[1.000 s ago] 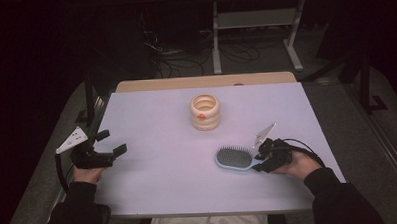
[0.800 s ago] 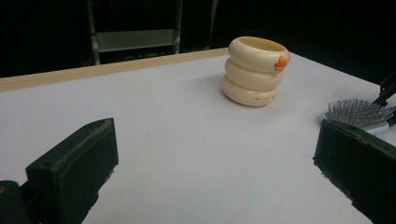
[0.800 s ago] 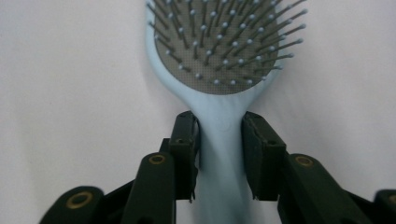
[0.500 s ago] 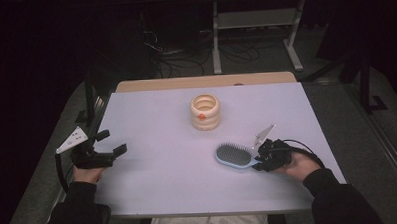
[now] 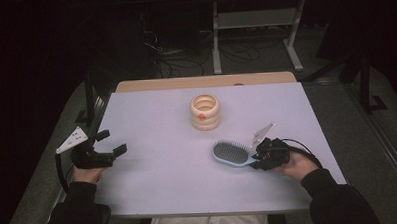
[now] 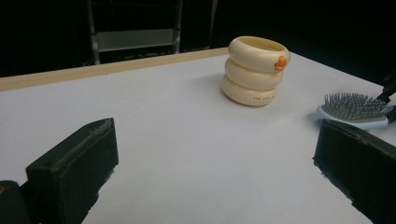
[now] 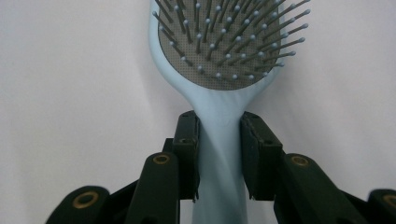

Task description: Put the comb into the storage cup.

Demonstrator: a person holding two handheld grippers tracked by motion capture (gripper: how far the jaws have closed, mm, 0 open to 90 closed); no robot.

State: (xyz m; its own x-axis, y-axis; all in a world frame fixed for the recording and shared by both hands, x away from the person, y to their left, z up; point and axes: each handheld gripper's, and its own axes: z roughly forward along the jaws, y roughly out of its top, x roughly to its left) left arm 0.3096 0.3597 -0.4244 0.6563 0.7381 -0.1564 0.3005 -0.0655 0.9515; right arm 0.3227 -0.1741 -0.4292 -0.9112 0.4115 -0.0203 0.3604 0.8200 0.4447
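While the right gripper [image 5: 258, 156] sits low at the right front of the white worktop [image 5: 156, 118], its fingers [image 7: 187, 154] clamp the handle of a light blue hairbrush [image 5: 231, 153] from both sides. In the right gripper view both pads touch the handle just behind the head, bristles facing up toward the camera. In the high view the brush head lies on the worktop and points left toward the worktop's middle, with the handle running into the gripper. A grey three-cornered plate [image 5: 263, 133] stands up on top of that gripper, and a black cable [image 5: 303, 149] loops round the right hand [image 5: 294, 164].

Left gripper [image 5: 113, 151] is held at the left edge of the worktop, well apart from everything. Its fingers [image 6: 70, 170] are spread wide with bare worktop between them, gripping nothing. Left hand [image 5: 86, 173] holds it from behind; its own grey plate [image 5: 72, 140] sticks out to the left.

Cream ringed holder [image 5: 205, 112], three stacked rings with a small orange spot near the rim, stands upright toward the back middle, near the brush but not touching it. Wooden strip [image 5: 205, 81] runs along the far edge of the worktop. Dark floor behind, with a metal stand [image 5: 253, 20] and loose cables [image 5: 184, 55].
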